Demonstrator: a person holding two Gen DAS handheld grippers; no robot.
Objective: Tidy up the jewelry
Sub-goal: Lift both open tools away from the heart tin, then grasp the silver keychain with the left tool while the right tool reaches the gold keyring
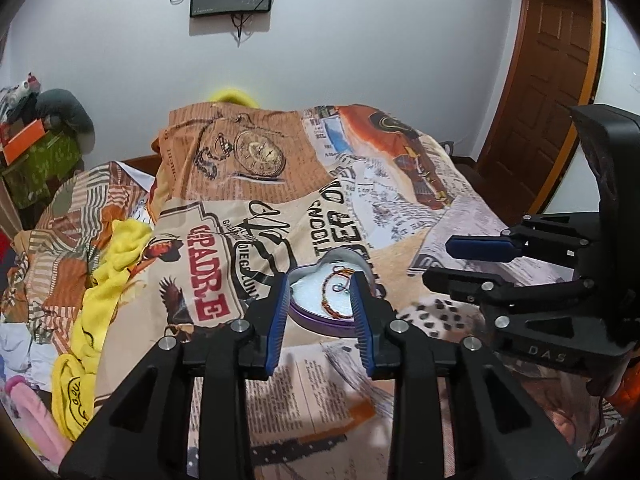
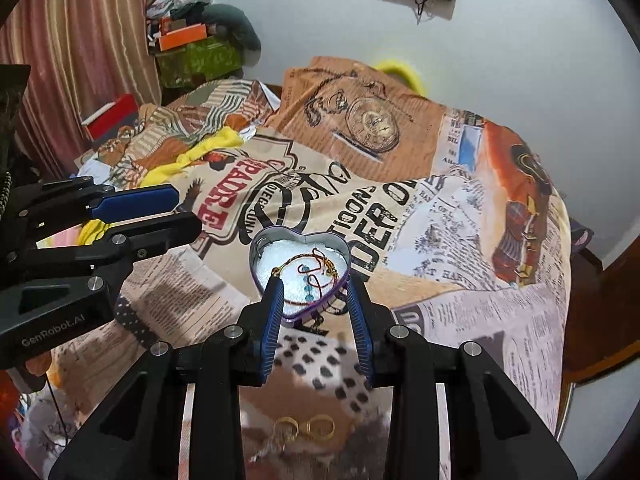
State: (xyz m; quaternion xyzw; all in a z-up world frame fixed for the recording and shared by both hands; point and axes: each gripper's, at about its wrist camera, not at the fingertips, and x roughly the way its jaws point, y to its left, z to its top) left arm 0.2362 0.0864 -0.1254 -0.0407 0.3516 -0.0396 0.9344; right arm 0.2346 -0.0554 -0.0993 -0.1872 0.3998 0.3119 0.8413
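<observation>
Here the heart-shaped tin (image 2: 300, 276) sits on the printed bedspread (image 2: 460, 240) of the bed, its white lining already holding a red-and-gold beaded bracelet (image 2: 310, 276). The right gripper (image 2: 314, 320) hangs just short of the tin's near point, its blue pads spread wide with nothing between them. The left gripper (image 1: 320, 316) is likewise parted and empty, hovering near the tin's rim (image 1: 320, 326). Gold rings (image 2: 306, 428) lie on the bedspread below the right gripper, blurred. The next step is probably fetching those rings: lower the right gripper straight down, close gently on one ring's edge rather than the soft cloth, and let the left gripper steady the light tin so it cannot slide or tip.
</observation>
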